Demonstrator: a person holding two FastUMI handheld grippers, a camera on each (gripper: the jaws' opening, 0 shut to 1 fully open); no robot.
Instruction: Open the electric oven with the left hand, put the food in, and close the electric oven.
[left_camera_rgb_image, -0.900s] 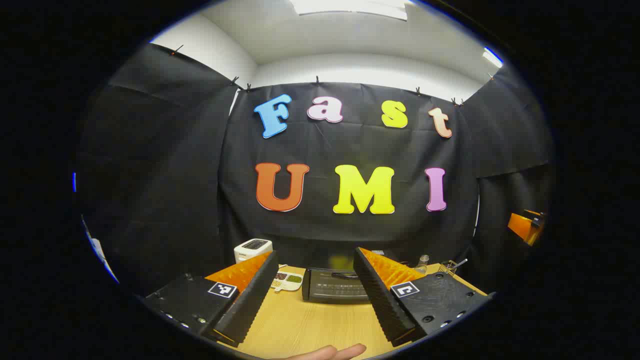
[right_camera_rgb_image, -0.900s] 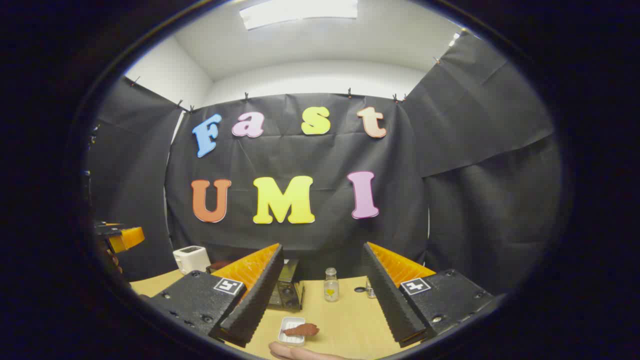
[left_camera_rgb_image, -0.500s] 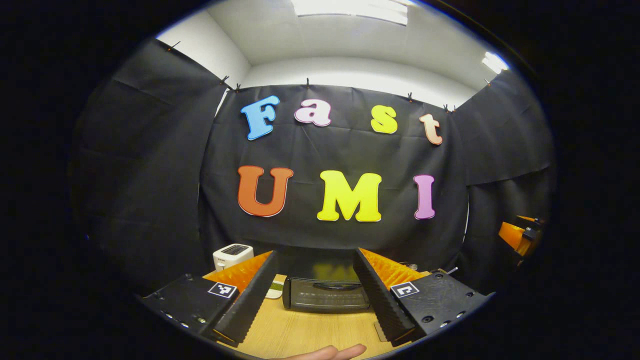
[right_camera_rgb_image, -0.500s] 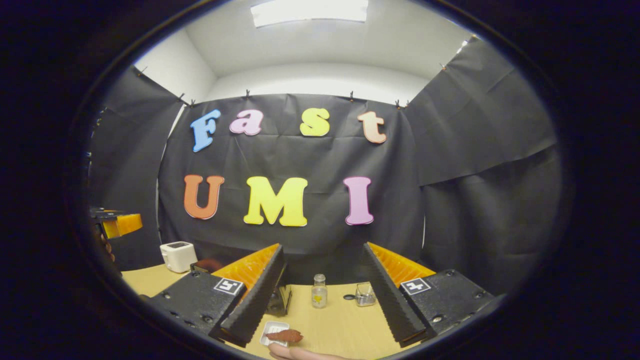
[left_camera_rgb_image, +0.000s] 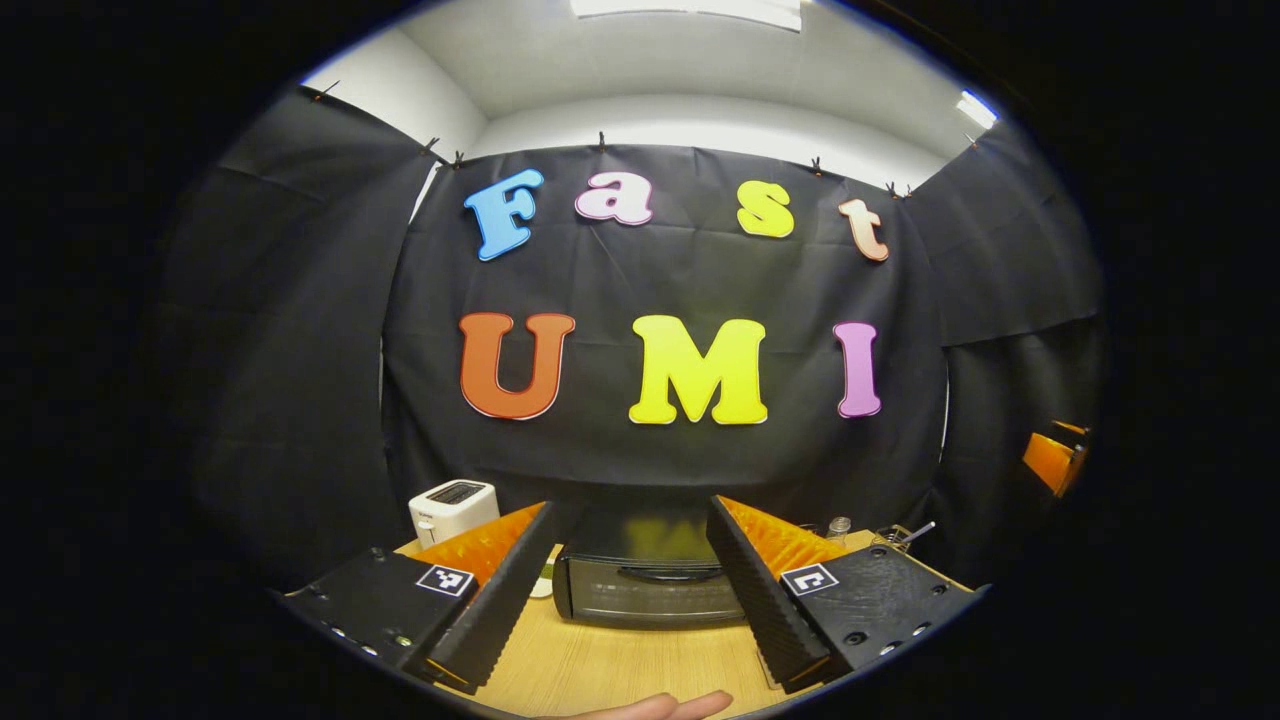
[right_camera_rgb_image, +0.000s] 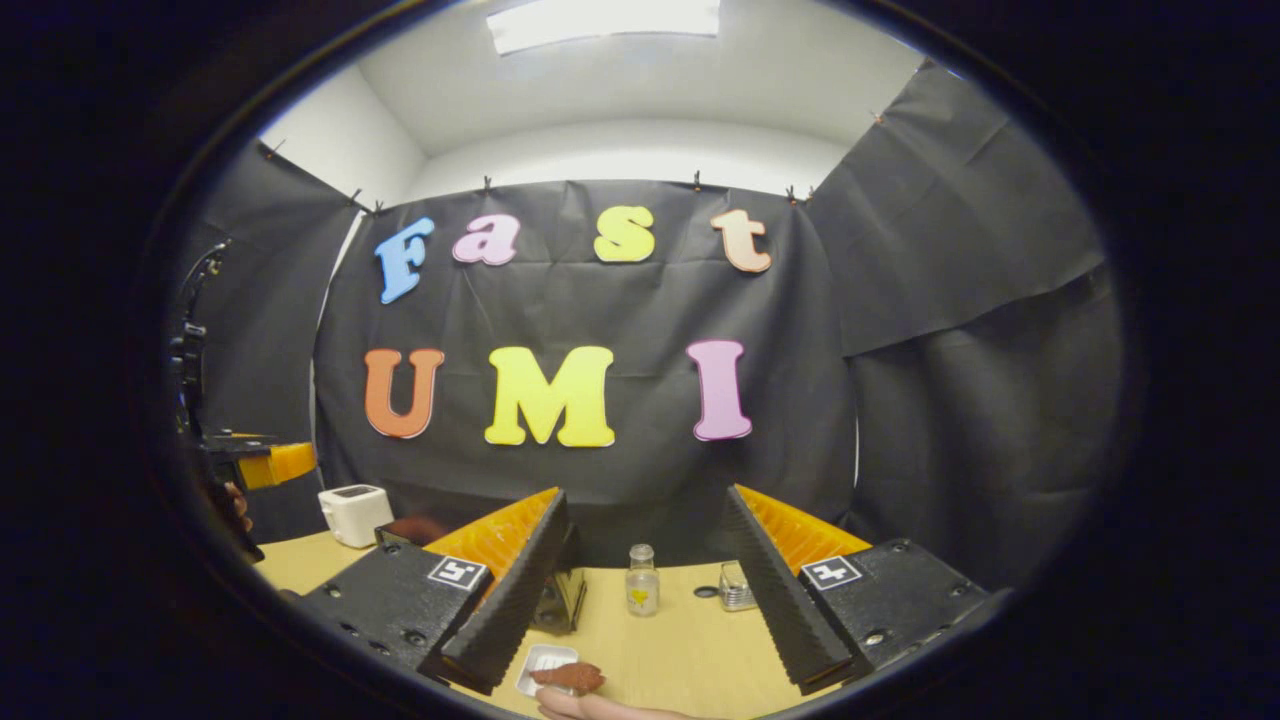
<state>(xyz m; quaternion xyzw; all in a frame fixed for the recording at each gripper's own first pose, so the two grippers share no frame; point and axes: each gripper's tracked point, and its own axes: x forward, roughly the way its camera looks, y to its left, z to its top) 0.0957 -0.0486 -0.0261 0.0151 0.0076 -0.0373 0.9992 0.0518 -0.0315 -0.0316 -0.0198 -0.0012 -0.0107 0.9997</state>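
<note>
My pale wood-grain tabletop (left_camera_rgb_image: 600, 665) reads as smooth laminate with a soft sheen. On it stands the black electric oven (left_camera_rgb_image: 645, 590): a glossy top panel mirroring the wall, a dark glass-like door and a smooth curved handle. The white boxy toaster (left_camera_rgb_image: 452, 507) looks like smooth, slightly glossy plastic. My left gripper (left_camera_rgb_image: 630, 590) and right gripper (right_camera_rgb_image: 645, 590) carry matt, finely ribbed inner finger faces on grainy matt bodies. The small clear bottle (right_camera_rgb_image: 641, 580) appears to be glass, though it is too small for me to be sure. The reddish-brown piece of food (right_camera_rgb_image: 570, 676) is rough and dull on its smooth white rectangular dish (right_camera_rgb_image: 538, 662).
</note>
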